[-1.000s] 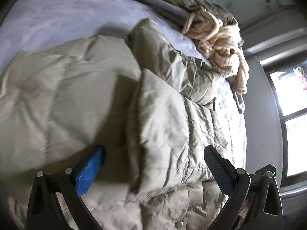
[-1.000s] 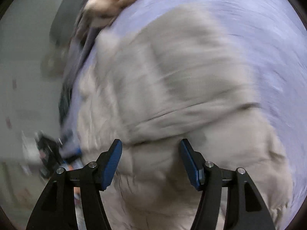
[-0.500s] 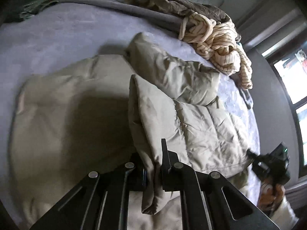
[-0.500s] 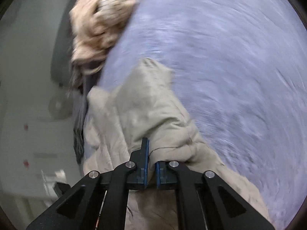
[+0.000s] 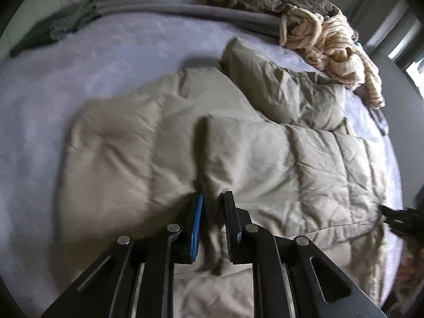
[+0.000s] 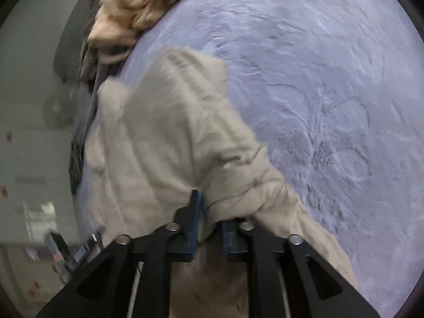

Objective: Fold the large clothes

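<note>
A beige quilted puffer jacket [image 5: 265, 153] lies spread on the lilac bed cover [image 5: 92, 61], one side folded over the middle. My left gripper [image 5: 212, 204] is shut on the edge of that folded panel. In the right wrist view the same jacket [image 6: 164, 132] hangs bunched and lifted above the bed cover [image 6: 318, 79]. My right gripper [image 6: 209, 212] is shut on a fold of it. The right gripper also shows at the far right edge of the left wrist view [image 5: 397, 217], at the jacket's hem.
A cream striped knit garment [image 5: 331, 39] and a brown blanket [image 5: 265, 0] are piled at the bed's far side. A grey folded blanket [image 5: 159, 8] and a dark green cloth [image 5: 53, 29] lie along the back. The bed edge and floor [image 6: 26, 132] are left of the right gripper.
Both grippers, open a second ago, closed on the jacket half a second ago. Since then the folded panel has been drawn over and the jacket's side lifted higher.
</note>
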Tool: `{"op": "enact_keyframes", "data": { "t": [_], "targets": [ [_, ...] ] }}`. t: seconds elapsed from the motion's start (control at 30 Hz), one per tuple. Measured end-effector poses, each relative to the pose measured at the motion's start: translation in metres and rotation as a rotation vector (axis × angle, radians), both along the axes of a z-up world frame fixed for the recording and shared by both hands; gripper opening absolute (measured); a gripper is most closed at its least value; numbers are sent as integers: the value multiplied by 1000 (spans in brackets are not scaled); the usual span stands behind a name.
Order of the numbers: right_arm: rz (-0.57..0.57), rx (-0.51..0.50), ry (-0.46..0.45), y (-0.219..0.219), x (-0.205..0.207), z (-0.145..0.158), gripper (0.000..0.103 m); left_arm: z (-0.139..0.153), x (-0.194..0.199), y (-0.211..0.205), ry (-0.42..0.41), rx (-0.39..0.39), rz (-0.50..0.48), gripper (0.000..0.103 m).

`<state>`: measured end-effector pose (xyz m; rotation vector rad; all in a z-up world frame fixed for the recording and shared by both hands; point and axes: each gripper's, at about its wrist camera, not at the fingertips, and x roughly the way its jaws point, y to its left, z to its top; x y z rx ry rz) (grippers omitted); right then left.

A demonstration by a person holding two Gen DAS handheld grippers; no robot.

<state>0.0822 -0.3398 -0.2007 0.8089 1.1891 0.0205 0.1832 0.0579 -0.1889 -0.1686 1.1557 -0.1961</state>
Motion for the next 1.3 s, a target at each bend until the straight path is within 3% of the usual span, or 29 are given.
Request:
{"op": "enact_keyframes", "data": {
  "t": [0.07, 0.13, 0.23, 0.33, 0.43, 0.5, 0.53, 0.57, 0.63, 0.8, 0.87, 0.93, 1.03, 1.1, 1.2, 1.3],
  "targets": [
    [101, -73, -39, 12, -5, 22, 46, 9, -1, 9, -23, 18, 25, 17],
    [164, -126, -107, 20, -11, 43, 52, 16, -1, 15, -41, 16, 53, 17],
    [85, -185, -181, 3, -8, 60, 55, 29, 3, 20, -68, -36, 57, 17],
    [-77, -109, -172, -32, 5, 42, 63, 34, 14, 4, -84, -58, 23, 17],
    [-199, 82, -112, -58, 30, 2, 63, 28, 28, -21, -72, -51, -16, 17],
    [-207, 200, -98, -57, 48, -15, 57, 18, 32, -30, -53, -29, -28, 17],
    [-184, 223, -115, -51, 56, -15, 32, 9, 35, -33, -40, -4, -34, 17],
    [-166, 216, -122, -48, 63, -14, 23, 3, 36, -35, -34, 16, -38, 17],
    [-146, 162, -126, -40, 72, -11, 18, -10, 39, -37, -21, 41, -44, 17],
    [-119, -24, -59, -50, 90, -35, 17, -28, 44, -38, -15, 23, -49, 17],
    [-118, -25, -63, -55, 87, -41, 16, -29, 44, -40, -16, 33, -53, 17],
    [-113, -64, -66, -51, 83, -34, 16, -25, 43, -42, -19, 57, -56, 17],
    [-69, -201, -73, -42, 70, -10, 16, -9, 35, -38, -34, 103, -46, 17],
    [-39, -307, -102, -34, 54, 13, 16, 3, 25, -32, -55, 91, -43, 17],
    [-14, -377, -134, -23, 21, 36, 16, 11, 9, -26, -52, 55, -46, 17],
    [44, -402, -122, -8, 1, 34, 16, -3, -4, -28, -17, 97, -70, 17]
  ]
}}
